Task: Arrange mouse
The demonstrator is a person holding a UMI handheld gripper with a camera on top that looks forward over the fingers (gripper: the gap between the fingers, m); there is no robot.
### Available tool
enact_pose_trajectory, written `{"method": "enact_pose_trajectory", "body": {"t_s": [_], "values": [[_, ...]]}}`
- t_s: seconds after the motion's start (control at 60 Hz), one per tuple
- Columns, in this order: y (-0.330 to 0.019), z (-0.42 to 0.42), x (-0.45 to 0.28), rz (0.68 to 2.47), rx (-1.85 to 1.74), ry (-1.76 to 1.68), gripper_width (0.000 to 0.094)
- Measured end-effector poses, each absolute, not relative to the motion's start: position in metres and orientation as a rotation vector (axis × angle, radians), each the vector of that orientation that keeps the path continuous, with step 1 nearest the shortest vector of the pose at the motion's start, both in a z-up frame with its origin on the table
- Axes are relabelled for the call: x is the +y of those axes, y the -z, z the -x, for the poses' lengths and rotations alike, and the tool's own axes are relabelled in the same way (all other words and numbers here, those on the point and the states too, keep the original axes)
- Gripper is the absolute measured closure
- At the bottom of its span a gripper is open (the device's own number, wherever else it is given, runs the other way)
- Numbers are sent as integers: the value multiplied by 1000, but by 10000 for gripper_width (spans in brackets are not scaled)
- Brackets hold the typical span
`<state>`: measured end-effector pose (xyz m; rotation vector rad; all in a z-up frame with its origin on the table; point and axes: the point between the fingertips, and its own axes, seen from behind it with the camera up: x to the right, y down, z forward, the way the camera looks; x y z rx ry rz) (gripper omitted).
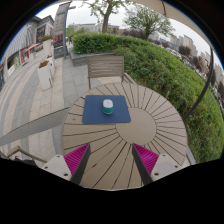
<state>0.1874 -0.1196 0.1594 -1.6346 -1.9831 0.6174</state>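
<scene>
We're outdoors on a paved terrace, and the round wooden table (150, 125) fills most of what lies ahead; I'll place everything by it. Its top is made of slats that fan out from a plain round centre. Beyond the table on the far side runs a thick green hedge (150, 55), curving away past the table's right edge, with trees (140, 15) and buildings behind it. Pushed up against the table's far edge is a wooden chair (105, 68) with a slatted back. Off to the table's left, well apart across the paving, stands a pale planter (45, 72).

On the table itself, toward its far-left part, lies a dark blue mouse mat (107, 110), square to the chair. The mouse (108, 104) sits on that mat, near its middle; it looks small and pale with a greenish top, too small to say which way it points.

The gripper (110, 160) hangs over the table's near edge, its fingers spread wide with nothing between them, magenta pads (75, 157) facing inward. The mouse lies well beyond the fingertips.
</scene>
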Motion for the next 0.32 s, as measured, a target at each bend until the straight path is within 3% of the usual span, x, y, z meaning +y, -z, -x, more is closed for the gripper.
{"method": "enact_pose_trajectory", "body": {"t_s": [0.317], "values": [[-158,-234,-99,1727,-1905,-615,84]]}}
